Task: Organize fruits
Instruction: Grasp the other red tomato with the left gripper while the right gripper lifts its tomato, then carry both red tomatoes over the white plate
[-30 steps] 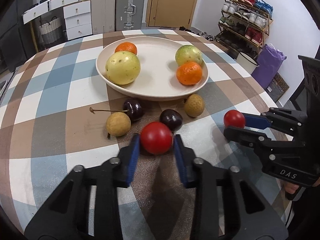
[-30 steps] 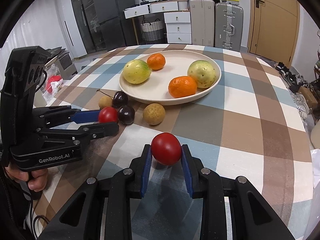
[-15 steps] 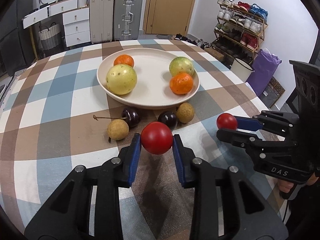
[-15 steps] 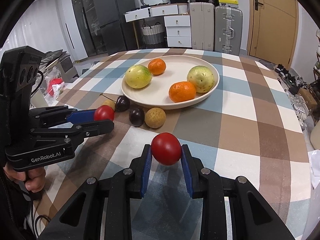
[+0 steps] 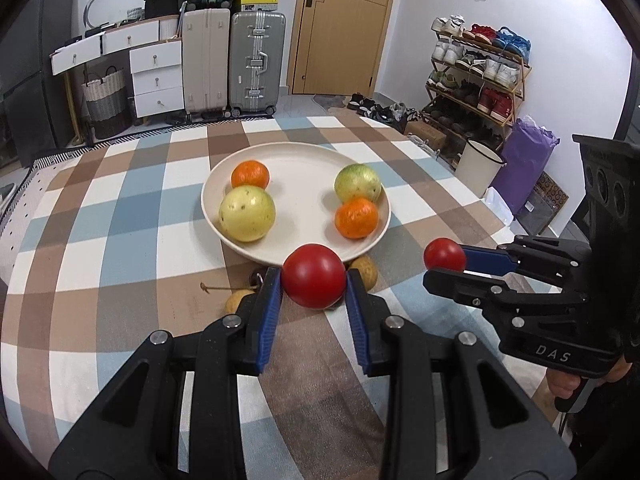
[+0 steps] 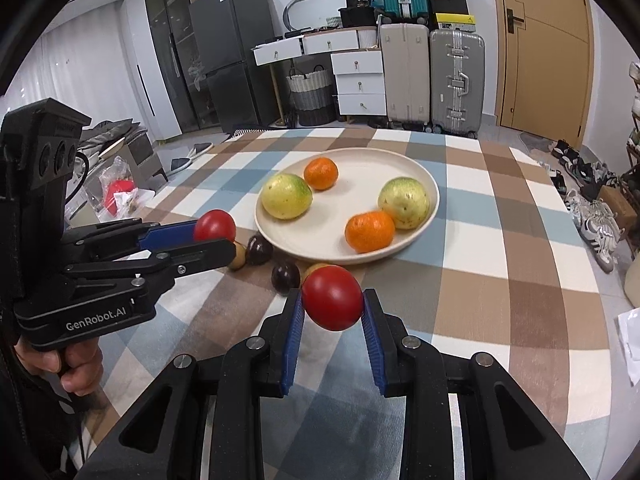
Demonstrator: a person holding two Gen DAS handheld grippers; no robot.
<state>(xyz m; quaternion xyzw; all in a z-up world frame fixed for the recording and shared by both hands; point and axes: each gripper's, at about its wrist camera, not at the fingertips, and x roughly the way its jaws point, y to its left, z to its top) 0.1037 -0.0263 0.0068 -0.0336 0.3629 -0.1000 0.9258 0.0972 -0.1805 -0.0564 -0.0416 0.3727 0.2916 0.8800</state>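
Checkered tablecloth (image 5: 120, 216) in brown, blue and white fills most of both views, with suitcases (image 5: 258, 64) and a white drawer unit (image 5: 156, 76) along the back wall at the top of the frame.

My left gripper (image 5: 314, 292) is clamped on a red tomato (image 5: 314, 281) dead center in the left wrist view, held up off the cloth. My right gripper (image 6: 332, 304) is squeezing a second tomato (image 6: 333, 298) the same way, bottom center of its own view. Each claw also shows up side-on in the other camera.

Just past the tomatoes, in the middle of the frame, sits the cream plate (image 5: 300, 168). On it are two oranges (image 5: 356, 218) and two yellow-green round fruits (image 5: 247, 213), one pair on the left, one pair on the right.

Loose stuff on the cloth by the plate's near rim: two dark cherries (image 6: 285, 276) and tan longans (image 5: 364, 272), partly hidden behind my fingers.

Shoe rack (image 5: 476, 76) at upper right, fridge (image 6: 224, 52) at upper left of the right view.
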